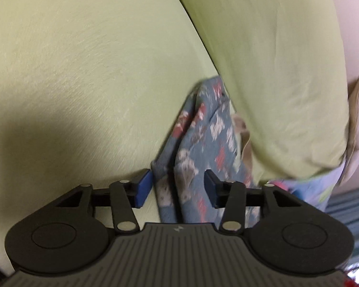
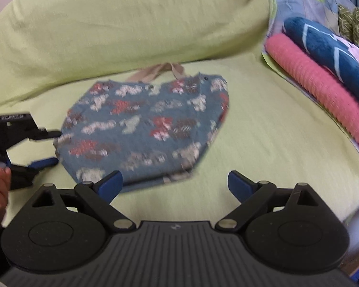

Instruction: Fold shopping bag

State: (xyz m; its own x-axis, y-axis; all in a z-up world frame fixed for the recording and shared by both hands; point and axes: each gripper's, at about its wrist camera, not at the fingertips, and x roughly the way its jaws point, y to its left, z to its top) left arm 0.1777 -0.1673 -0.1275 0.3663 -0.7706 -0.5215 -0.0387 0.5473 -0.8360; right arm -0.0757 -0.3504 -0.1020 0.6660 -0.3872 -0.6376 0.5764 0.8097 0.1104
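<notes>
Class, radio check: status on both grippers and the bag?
Left gripper open, straddling bag edge. Right gripper open, short of bag. Bag flat, unfolded. Nothing obstructing.

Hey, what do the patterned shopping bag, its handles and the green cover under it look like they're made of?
The shopping bag looks like soft matte woven cloth, perhaps cotton: it lies limp and creased, with a blue ground printed in red and white. Its handles look like beige fabric webbing, though blur hides the weave. The green cover looks like matte cotton-like sheeting, judging by fine wrinkles and no shine.
</notes>
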